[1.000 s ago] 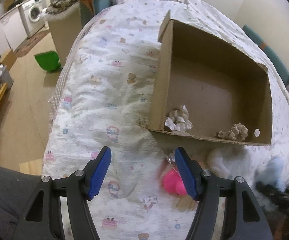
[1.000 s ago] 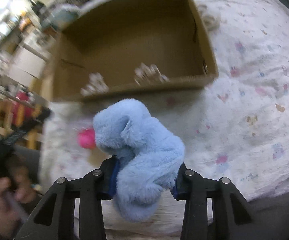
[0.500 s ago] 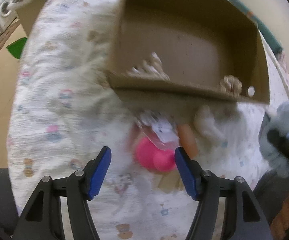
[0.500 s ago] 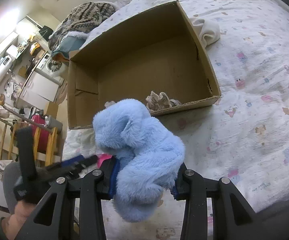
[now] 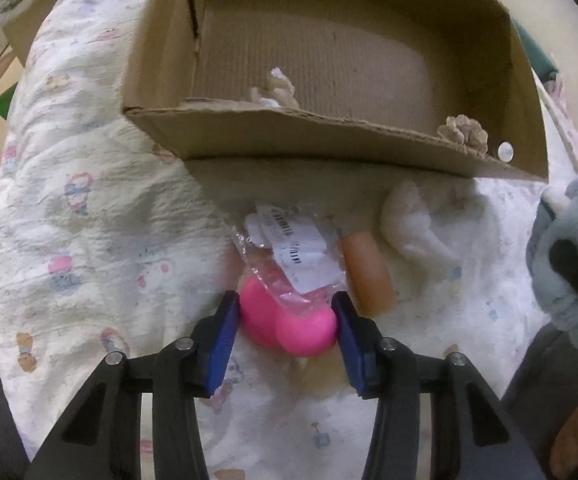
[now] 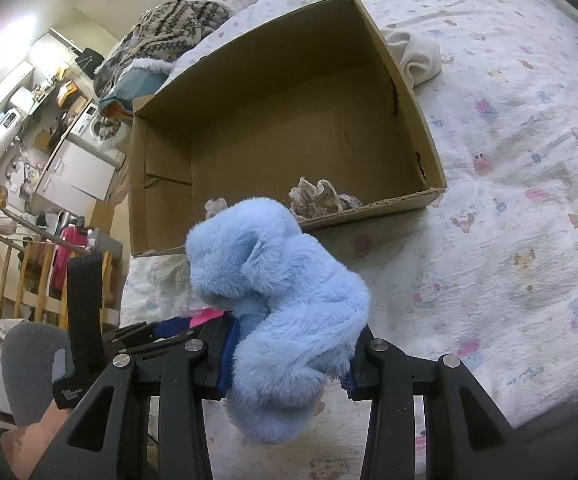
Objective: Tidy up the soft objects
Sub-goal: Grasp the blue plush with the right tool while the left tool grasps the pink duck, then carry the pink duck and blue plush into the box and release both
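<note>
**Risk check: two grasps, one box**

While the left gripper [image 5: 287,318] is closing its blue pads against the pink soft toy [image 5: 289,326], the toy's crinkly plastic wrapper [image 5: 289,248] is lying loose over it; the wrapper could be snagging or letting the toy slip. The right gripper [image 6: 289,354] is pinching the blue plush [image 6: 277,300] firmly, hanging above the bedspread [image 6: 509,200]. Farther off, the cardboard box [image 6: 409,80] is sitting open on soft bedding, so a clipped near wall could be tipping it.
</note>
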### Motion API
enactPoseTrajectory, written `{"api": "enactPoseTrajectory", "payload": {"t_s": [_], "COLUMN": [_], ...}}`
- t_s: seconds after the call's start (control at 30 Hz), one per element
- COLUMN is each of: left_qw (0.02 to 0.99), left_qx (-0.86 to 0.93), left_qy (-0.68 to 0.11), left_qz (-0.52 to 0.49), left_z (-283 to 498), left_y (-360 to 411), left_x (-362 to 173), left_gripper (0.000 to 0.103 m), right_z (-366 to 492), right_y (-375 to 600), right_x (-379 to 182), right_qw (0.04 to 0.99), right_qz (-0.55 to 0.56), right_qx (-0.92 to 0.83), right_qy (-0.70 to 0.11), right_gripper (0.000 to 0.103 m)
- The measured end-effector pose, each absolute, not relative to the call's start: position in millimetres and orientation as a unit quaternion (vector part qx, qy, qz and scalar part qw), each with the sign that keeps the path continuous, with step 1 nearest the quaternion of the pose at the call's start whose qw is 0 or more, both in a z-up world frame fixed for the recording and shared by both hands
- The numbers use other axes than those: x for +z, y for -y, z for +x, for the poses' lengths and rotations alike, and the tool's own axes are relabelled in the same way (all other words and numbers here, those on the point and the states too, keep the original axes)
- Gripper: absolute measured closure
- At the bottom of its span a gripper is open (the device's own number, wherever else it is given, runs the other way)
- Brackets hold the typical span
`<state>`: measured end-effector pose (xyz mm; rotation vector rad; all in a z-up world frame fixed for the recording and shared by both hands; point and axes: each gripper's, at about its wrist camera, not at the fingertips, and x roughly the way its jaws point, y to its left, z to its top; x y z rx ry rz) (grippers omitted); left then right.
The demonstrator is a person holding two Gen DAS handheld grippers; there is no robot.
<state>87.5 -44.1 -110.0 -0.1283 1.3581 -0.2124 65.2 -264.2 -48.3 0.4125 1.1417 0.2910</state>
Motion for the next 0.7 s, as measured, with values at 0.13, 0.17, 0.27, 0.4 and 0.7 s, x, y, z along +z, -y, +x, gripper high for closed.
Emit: {"api": "enactPoseTrajectory", "payload": {"t_s": [0.13,0.17,0.27,0.4,0.7], "left_qw": [0.774,0.774,0.771,0.777,0.804], "left_qx": [-0.091,-0.088,-0.075,-0.058,-0.013], "left_qy": [-0.624,-0.625,-0.63,-0.625,-0.594], "left_qz": [-0.056,-0.056,-0.054,-0.051,-0.027], "left_z": [82,79,73,65,38], "left_y": [38,35,26,15,-5], "left_x": [-101,-98,-95,-87,-59], "left_gripper": [0.06,0.06,0.06,0.06,0.06], "right_z": [65,65,65,66,60], "right_y": [263,262,261,256,253], "right_x": [-49,-49,-50,-49,-44], "right_qw": [0.811,0.81,0.809,0.809,0.814], "right_qz": [0.194,0.194,0.193,0.183,0.163], "right_qx": [0.137,0.138,0.14,0.142,0.148], "right_qy": [-0.535,-0.535,-0.538,-0.54,-0.538], "right_gripper": [0.061,0.061,0.061,0.061,0.061]}}
